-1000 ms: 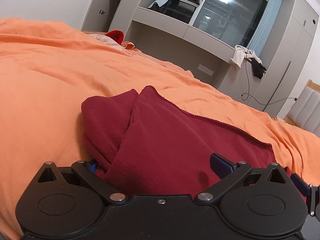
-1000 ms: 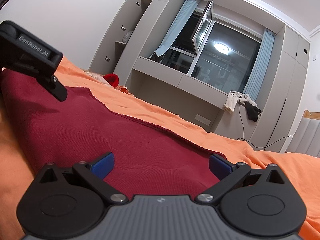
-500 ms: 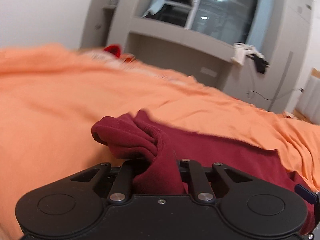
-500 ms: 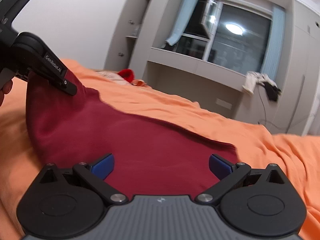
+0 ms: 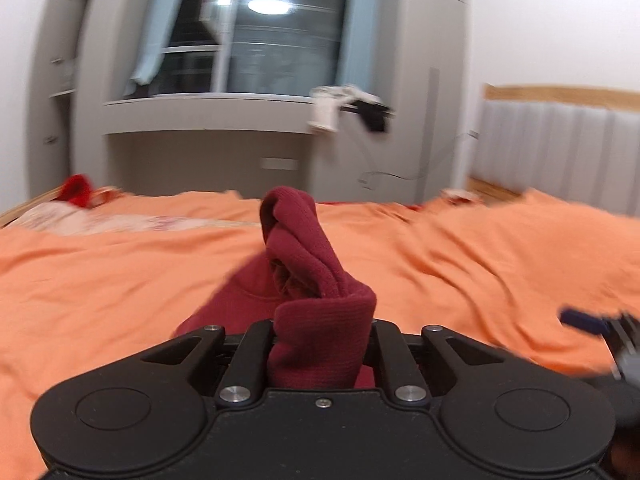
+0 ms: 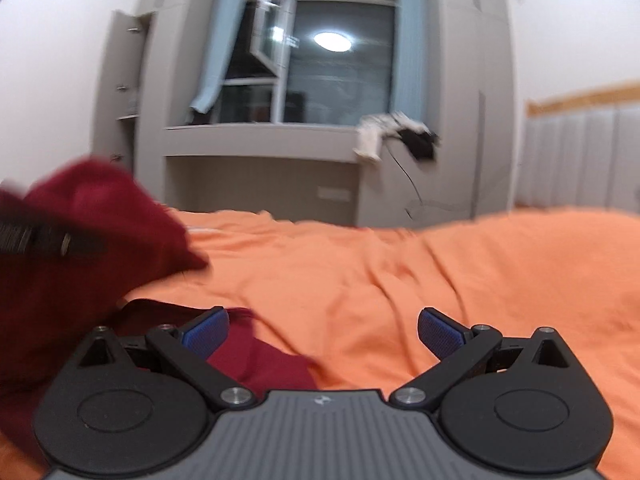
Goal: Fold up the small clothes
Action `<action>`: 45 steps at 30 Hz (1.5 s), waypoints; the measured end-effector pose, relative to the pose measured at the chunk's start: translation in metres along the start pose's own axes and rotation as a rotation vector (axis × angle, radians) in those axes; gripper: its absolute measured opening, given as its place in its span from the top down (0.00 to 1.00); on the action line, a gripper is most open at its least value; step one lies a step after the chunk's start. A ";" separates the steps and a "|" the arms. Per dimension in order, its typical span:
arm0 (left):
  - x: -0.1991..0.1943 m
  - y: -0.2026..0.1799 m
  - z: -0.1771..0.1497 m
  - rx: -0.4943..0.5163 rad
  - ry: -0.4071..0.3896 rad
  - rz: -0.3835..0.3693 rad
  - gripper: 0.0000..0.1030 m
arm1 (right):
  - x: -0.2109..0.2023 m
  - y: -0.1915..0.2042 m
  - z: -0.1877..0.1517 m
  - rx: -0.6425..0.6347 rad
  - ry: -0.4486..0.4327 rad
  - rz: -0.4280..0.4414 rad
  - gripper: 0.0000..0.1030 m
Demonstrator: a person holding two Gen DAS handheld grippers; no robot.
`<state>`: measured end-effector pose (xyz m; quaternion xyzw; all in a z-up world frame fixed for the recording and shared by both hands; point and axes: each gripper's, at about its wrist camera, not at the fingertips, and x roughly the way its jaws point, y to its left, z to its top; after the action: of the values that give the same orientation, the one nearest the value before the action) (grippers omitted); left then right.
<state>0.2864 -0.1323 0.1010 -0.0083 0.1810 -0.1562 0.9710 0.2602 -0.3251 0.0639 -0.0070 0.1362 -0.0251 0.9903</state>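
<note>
- One dark red garment [image 5: 316, 276] is bunched between my left tool [image 5: 320, 340], whose arms are pressed together on a thick wad of the knit; a twisted ridge of cloth stands up above them, and the rest trails down onto the bed.
- My right tool [image 6: 322, 330] is spread wide, its blue pads [image 6: 438, 330] gripping nothing; part of the garment lies under its left pad, and a lifted red mass fills the left of that view.
- Orange bedding [image 5: 460, 264], rumpled into soft folds, covers the bed; a bright red item [image 5: 76, 190] lies at its far left edge.
- Beyond stand grey built-in cabinets [image 6: 472, 92] around a dark window [image 6: 340, 60] with pale blue curtains [image 5: 154, 24]; white and black clothes [image 6: 394, 132] hang off the ledge, and a padded headboard [image 5: 560, 152] sits to the right.
- Both views are blurred.
- A second ago the garment lay flat on the bed and my left tool was spread over it; now that tool pinches it and has raised it. The right tool is as wide apart as before.
</note>
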 end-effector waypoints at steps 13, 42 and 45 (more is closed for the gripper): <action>0.015 -0.069 -0.076 0.241 0.148 -0.124 0.50 | 0.042 -0.099 -0.031 0.611 0.244 0.391 0.00; -0.028 -0.068 -0.083 0.381 0.024 -0.153 0.80 | 0.090 -0.030 -0.013 0.545 0.270 0.520 0.93; -0.032 -0.076 -0.083 0.388 -0.018 -0.179 0.80 | 0.073 -0.038 -0.003 0.511 0.204 0.500 0.94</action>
<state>0.2060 -0.1917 0.0404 0.1615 0.1375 -0.2737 0.9381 0.3276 -0.3664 0.0422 0.2767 0.2208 0.1838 0.9170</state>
